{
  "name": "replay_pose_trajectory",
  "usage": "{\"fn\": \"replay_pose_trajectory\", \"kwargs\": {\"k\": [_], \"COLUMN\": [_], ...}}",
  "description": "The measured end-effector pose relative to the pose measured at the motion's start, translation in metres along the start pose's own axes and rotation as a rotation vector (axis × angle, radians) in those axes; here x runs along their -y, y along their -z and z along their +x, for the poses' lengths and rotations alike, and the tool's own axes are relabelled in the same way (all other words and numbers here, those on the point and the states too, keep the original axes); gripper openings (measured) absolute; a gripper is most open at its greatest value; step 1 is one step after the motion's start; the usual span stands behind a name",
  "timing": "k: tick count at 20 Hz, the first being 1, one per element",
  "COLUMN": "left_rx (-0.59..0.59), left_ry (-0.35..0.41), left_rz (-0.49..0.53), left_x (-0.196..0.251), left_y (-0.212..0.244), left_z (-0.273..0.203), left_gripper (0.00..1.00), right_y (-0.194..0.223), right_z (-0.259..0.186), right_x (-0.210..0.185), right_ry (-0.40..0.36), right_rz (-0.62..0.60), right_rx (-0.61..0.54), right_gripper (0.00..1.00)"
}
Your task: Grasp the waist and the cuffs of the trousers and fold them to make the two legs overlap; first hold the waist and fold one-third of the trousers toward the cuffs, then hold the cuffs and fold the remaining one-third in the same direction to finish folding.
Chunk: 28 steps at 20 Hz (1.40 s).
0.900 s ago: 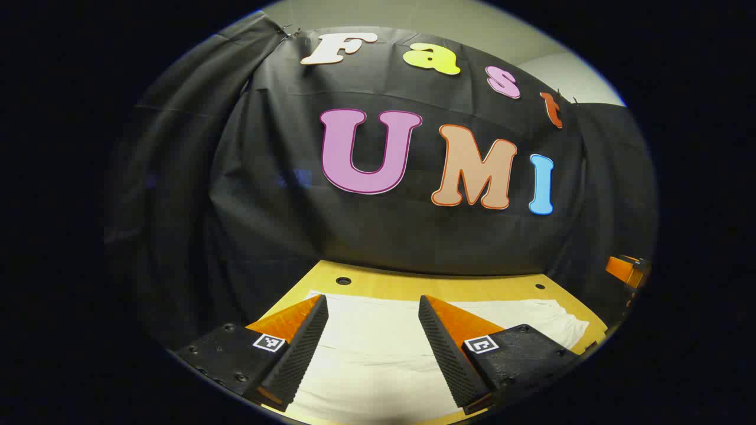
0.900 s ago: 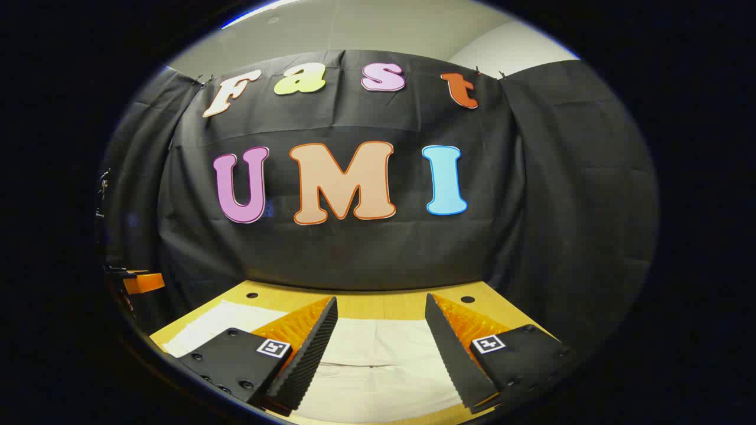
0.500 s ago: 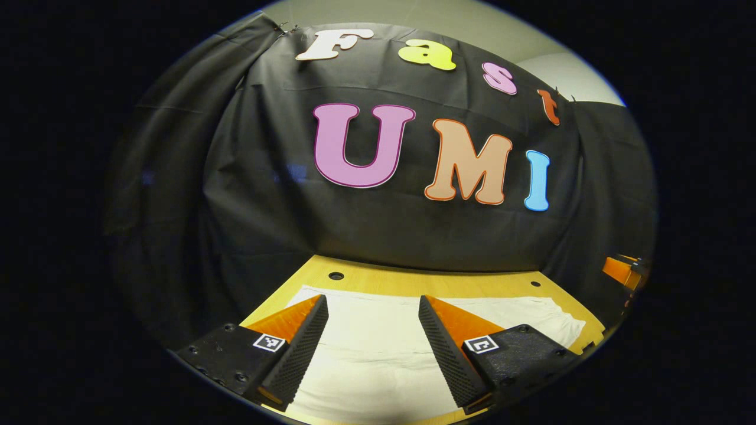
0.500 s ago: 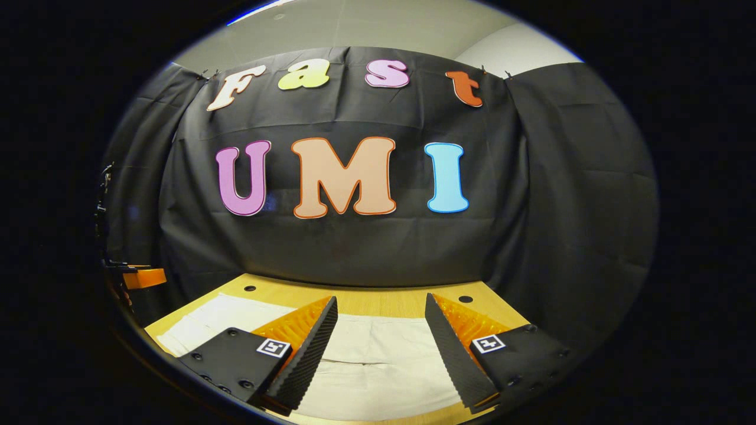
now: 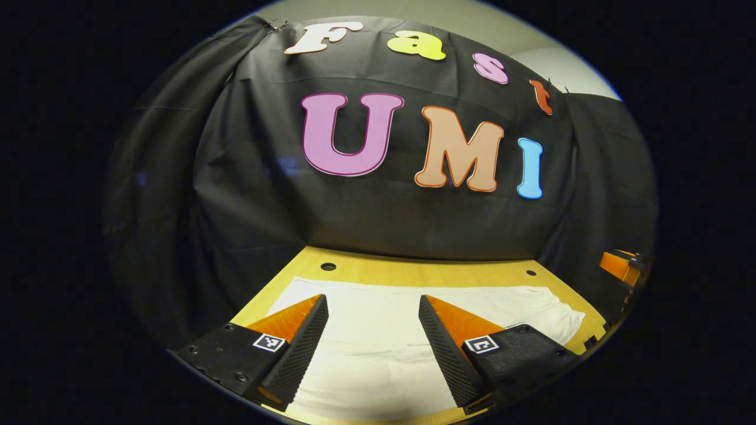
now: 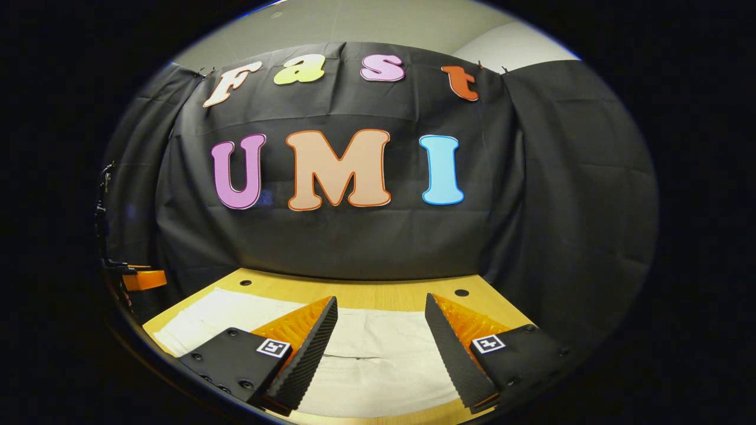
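Lying flat on the yellow wooden surface, cream trousers, spread with the long axis running crosswise in front of both claws and reaching toward the booth's black cloth wall without touching it. Hovering just above the near edge of the trousers, left claw, jaws standing wide apart and gripping nothing, cloth showing in the gap between them. Hanging likewise over the trousers, right claw, also spread wide and empty. Showing in the right gripper view, a faint seam or fold line crossing the trousers just beyond the fingers; waist and cuffs being hard to tell apart from here. Looking soft, thin and matte, with light creases near one end, so likely draping and sagging once lifted. Looking ridged and wedge-shaped, the fingertips, suited to pinching a thin hem. Judging the fold as not yet begun: trousers sitting directly below and ahead of both claws, each about equally near its own end, calling for a drop to the near edge and a pinch.
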<state>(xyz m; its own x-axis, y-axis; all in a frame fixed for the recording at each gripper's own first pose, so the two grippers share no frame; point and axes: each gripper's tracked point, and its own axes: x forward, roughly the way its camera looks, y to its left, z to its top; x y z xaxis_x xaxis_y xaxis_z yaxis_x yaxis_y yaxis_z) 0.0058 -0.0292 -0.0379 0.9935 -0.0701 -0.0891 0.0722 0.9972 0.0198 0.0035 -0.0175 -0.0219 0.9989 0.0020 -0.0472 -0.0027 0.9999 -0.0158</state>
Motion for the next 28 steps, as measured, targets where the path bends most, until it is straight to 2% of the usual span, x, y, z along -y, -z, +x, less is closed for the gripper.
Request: {"fn": "replay_pose_trajectory", "kwargs": {"k": [2,3,4,7,9,10,11,16,17,18,20,23,24,25,28], "left_rx": [-0.047,-0.078,-0.108,-0.202,-0.297,-0.339,-0.383,-0.603,-0.654,-0.702,-0.784,-0.878,-0.911,-0.939,-0.996], "left_ry": [0.035,0.05,0.075,0.185,0.245,0.279,0.312,0.544,0.586,0.624,0.665,0.685,0.691,0.696,0.7], "left_rz": [0.015,0.025,0.034,0.088,0.171,0.221,0.277,0.495,0.534,0.582,0.656,0.757,0.792,0.817,0.834], "left_x": [0.005,0.005,0.007,0.011,0.005,0.002,-0.001,-0.013,-0.017,-0.024,-0.044,-0.075,-0.088,-0.097,-0.118], "left_y": [0.017,0.027,0.035,0.065,0.092,0.104,0.115,0.172,0.184,0.196,0.214,0.236,0.242,0.247,0.258], "left_z": [0.001,0.001,0.0,-0.004,-0.011,-0.016,-0.022,-0.054,-0.061,-0.068,-0.076,-0.082,-0.085,-0.088,-0.088], "left_gripper": [0.94,0.94,0.94,0.94,0.94,0.94,0.94,0.92,0.89,0.92,0.92,0.91,0.91,0.9,0.9], "right_y": [0.006,0.008,0.011,0.016,0.02,0.023,0.025,0.035,0.038,0.04,0.043,0.049,0.051,0.054,0.058], "right_z": [0.0,-0.001,-0.002,0.001,0.003,0.003,0.003,0.001,0.0,0.0,-0.003,-0.007,-0.008,-0.009,-0.009], "right_x": [0.0,0.0,-0.002,-0.006,-0.009,-0.01,-0.012,-0.013,-0.013,-0.011,-0.007,-0.004,-0.003,-0.002,-0.001], "right_ry": [-0.006,-0.009,-0.012,-0.024,-0.038,-0.049,-0.056,-0.074,-0.076,-0.075,-0.067,-0.07,-0.068,-0.064,-0.055], "right_rz": [-0.002,-0.005,-0.008,-0.008,-0.005,-0.006,-0.01,-0.029,-0.024,-0.022,-0.03,-0.033,-0.033,-0.035,-0.044], "right_rx": [-0.014,-0.017,-0.021,-0.038,-0.052,-0.058,-0.067,-0.099,-0.109,-0.117,-0.129,-0.147,-0.155,-0.162,-0.178], "right_gripper": [0.96,0.92,0.96,0.96,0.96,0.92,0.96,0.96,0.96,0.96,0.96,0.96,0.92,0.96,0.96]}}
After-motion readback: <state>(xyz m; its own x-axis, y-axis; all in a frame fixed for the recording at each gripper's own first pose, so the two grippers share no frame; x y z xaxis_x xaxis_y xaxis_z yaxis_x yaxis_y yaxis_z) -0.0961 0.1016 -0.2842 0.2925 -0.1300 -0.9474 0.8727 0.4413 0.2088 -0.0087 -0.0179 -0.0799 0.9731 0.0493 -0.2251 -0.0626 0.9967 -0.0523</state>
